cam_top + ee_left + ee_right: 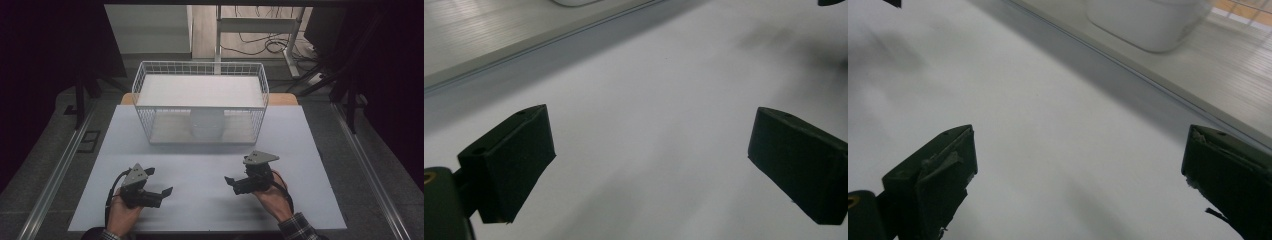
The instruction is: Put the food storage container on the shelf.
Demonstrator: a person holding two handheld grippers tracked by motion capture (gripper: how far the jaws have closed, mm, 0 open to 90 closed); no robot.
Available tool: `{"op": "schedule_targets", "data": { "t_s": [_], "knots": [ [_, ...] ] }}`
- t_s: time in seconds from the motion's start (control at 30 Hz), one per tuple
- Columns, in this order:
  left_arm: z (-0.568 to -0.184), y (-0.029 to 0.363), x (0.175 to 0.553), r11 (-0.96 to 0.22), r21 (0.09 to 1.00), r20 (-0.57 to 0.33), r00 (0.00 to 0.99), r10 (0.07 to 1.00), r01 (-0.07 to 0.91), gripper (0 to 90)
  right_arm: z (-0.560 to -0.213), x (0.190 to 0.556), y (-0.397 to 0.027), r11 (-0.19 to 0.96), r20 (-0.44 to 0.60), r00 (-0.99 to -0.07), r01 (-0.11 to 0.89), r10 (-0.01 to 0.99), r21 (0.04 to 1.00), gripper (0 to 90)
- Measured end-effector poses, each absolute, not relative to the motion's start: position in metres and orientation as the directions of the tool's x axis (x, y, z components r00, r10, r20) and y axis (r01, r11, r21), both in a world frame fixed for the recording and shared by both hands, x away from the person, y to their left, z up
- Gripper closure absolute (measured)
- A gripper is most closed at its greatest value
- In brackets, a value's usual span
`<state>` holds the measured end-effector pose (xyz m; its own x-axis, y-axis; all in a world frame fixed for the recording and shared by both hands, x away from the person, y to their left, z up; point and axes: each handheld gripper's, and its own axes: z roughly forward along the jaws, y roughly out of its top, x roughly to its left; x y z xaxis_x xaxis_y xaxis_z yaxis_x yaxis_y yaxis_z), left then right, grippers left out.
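We have the left gripper (161, 192) low over the white table (200, 200) at near left, jaws spread wide and empty, pointing right toward the middle. In the left gripper view there's bare table between the jaws and the rack's base edge running along the top left.

Dead centre and farther back is the wire rack (200, 102), a white shelf with a solid top and a lower deck. The white cup (207, 123) stands upright on that lower deck, at the middle, behind the front mesh.

The right gripper (231, 181) sits at near right, also spread wide and empty, pointing left. In the right gripper view the cup (1148, 22) is up ahead to the right, well apart from the jaws.

Key relation: the cup lies forward of both grippers, roughly between them, slightly toward the right one. We judge the right hand (272, 197) the nearer; either must turn toward the rack first.
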<state>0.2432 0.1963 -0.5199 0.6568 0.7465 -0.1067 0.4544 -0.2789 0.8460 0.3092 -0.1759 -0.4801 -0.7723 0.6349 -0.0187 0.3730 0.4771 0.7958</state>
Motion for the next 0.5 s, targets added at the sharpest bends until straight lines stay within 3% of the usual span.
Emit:
{"op": "schedule_targets", "data": {
  "t_s": [0.5],
  "knots": [
    [-0.520,0.229,0.234,-0.241,0.850,-0.105,0.598,0.794,0.469,4.1,-0.481,0.284,-0.220,0.449,-0.044,-0.712,0.393,0.701,0.802,0.7]
  ]
}}
